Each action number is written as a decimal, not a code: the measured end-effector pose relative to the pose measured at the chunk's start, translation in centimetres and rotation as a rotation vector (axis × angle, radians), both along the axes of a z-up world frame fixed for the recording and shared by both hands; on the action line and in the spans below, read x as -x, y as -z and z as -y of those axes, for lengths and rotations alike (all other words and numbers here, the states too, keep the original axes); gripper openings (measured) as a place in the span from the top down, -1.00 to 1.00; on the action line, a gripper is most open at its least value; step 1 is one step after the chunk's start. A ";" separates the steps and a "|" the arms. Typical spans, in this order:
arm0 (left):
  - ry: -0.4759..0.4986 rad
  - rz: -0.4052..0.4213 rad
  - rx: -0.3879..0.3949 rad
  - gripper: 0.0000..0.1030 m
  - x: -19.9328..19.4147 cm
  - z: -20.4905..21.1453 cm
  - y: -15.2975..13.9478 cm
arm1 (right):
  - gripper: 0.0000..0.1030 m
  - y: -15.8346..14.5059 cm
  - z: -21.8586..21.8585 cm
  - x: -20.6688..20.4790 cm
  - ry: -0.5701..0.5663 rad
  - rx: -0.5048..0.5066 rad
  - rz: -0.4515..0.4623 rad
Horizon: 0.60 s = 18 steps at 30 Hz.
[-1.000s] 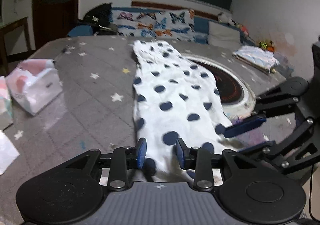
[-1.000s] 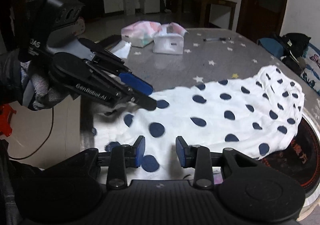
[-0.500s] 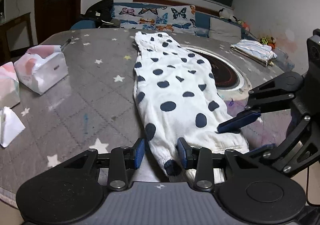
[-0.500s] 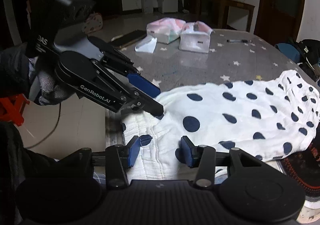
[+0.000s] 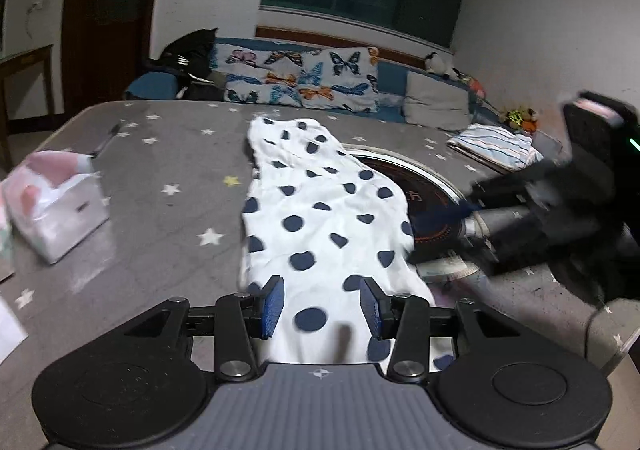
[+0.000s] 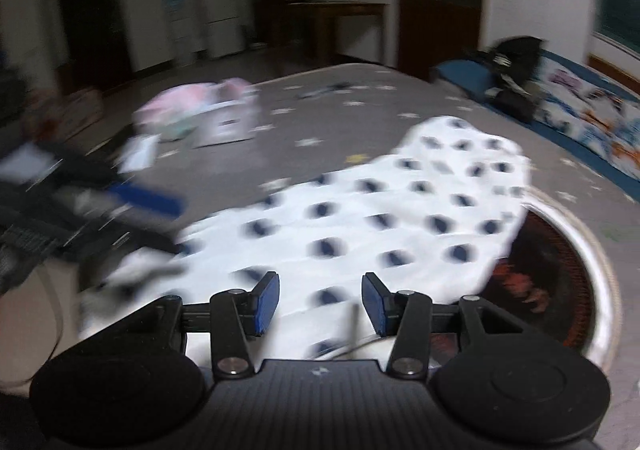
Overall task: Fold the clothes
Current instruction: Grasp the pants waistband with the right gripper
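1. Claws first: the left claw (image 5: 322,308) sits at the bottom centre of its view with its blue pads well apart and nothing pinched between them; only cloth shows through the gap.
2. The right claw (image 6: 320,306) is likewise wide open and holds nothing, at the bottom centre of its own blurred view.
3. Just beyond both claws lies the polka-dot garment (image 5: 320,217), white with dark blue dots, stretched as a long strip from the bottom of the frame up toward the middle. Its near end runs under the left claw.
4. The garment rests on the grey star-patterned tabletop (image 5: 160,177), and its right edge overlaps a round dark inset (image 5: 420,185) in that surface.
5. Handling, as I judge it: the cloth looks soft, light and limp, with wrinkles along its length, so it should drape and sag wherever it is not held. The edges and corners of the near end look like the surest places to pinch, one claw on each side.
6. Farther out, a striped folded cloth (image 5: 496,147) lies at the right and tissue packs (image 5: 56,205) at the left.
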<state>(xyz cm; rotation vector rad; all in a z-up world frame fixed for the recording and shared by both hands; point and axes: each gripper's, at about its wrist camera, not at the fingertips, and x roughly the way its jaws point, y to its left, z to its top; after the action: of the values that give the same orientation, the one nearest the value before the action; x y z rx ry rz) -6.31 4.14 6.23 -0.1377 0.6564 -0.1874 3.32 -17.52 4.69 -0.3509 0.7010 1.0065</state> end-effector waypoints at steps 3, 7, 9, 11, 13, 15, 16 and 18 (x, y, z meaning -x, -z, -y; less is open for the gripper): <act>0.027 -0.030 0.004 0.13 -1.3 0.6 0.9 | 0.11 0.4 0.2 -4.1 0.086 -0.004 0.001; 0.039 -0.068 0.012 0.13 -2.1 0.6 2.0 | 0.11 1.5 -0.3 -8.7 0.166 -0.027 -0.044; 0.040 -0.084 0.019 0.13 -2.3 0.4 2.5 | 0.12 2.2 -0.5 -10.9 0.195 -0.035 -0.067; 0.040 -0.100 0.027 0.13 -2.4 0.2 2.9 | 0.12 3.2 -0.9 -13.0 0.220 -0.030 -0.098; 0.041 -0.106 0.039 0.13 -2.5 0.0 3.1 | 0.13 3.9 -1.0 -14.4 0.242 -0.010 -0.104; 0.041 -0.110 0.050 0.12 -2.5 -0.2 3.2 | 0.13 4.3 -1.1 -15.6 0.265 0.012 -0.093; 0.041 -0.112 0.056 0.12 -2.5 -0.3 3.2 | 0.13 4.4 -1.2 -16.2 0.276 0.024 -0.081; 0.041 -0.116 0.068 0.11 -2.5 -0.4 3.3 | 0.14 4.3 -1.6 -17.3 0.295 0.028 -0.072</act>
<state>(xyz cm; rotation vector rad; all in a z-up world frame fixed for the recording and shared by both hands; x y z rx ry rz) -3.86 4.58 2.93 -0.2016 0.7687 -0.2427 20.65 -15.94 0.40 -0.2280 0.8068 0.7329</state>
